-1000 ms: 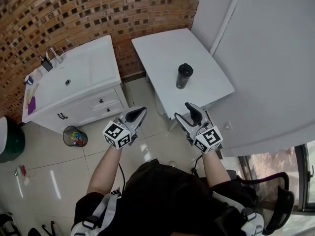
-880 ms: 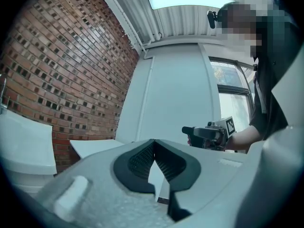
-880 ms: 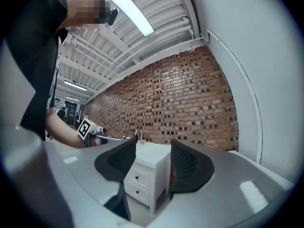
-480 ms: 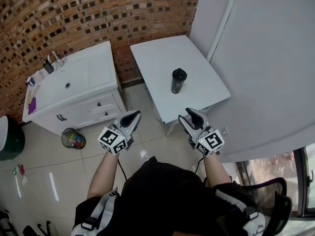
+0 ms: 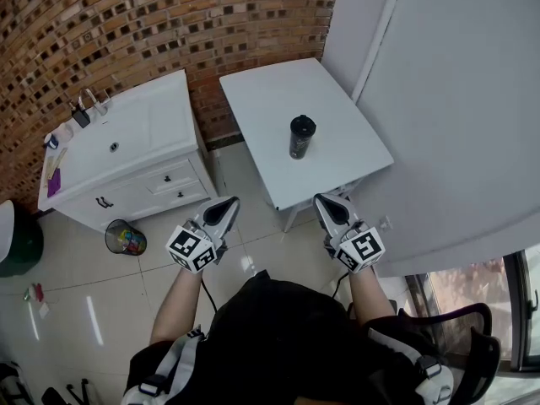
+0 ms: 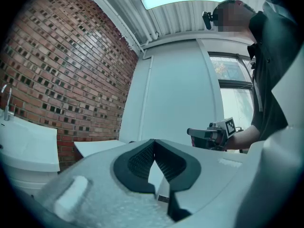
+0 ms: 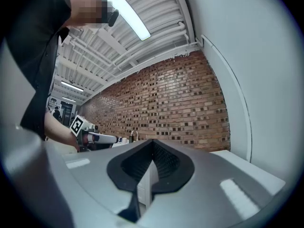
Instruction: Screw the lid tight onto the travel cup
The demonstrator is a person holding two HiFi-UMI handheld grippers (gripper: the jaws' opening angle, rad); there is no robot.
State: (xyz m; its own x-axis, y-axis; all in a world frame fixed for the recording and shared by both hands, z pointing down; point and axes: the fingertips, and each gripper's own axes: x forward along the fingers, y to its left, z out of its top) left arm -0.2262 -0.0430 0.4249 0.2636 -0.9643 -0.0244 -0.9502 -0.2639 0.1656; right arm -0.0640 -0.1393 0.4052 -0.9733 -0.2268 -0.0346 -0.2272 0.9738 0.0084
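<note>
A red-brown brick wall (image 5: 126, 24) runs along the far side. Against it on the left stands a white vanity cabinet with a sink top (image 5: 148, 129), with a chrome tap (image 5: 91, 98) at its far left and a flat purple item (image 5: 53, 181) on its left edge. Just near of it, a small round waste bin (image 5: 126, 237) holding colourful scraps sits on the glossy pale tiled floor (image 5: 76, 302). A white square table (image 5: 270, 91) stands to the right, beside a plain white wall panel (image 5: 456, 99). A black office chair (image 5: 477, 344) is at the near right.
</note>
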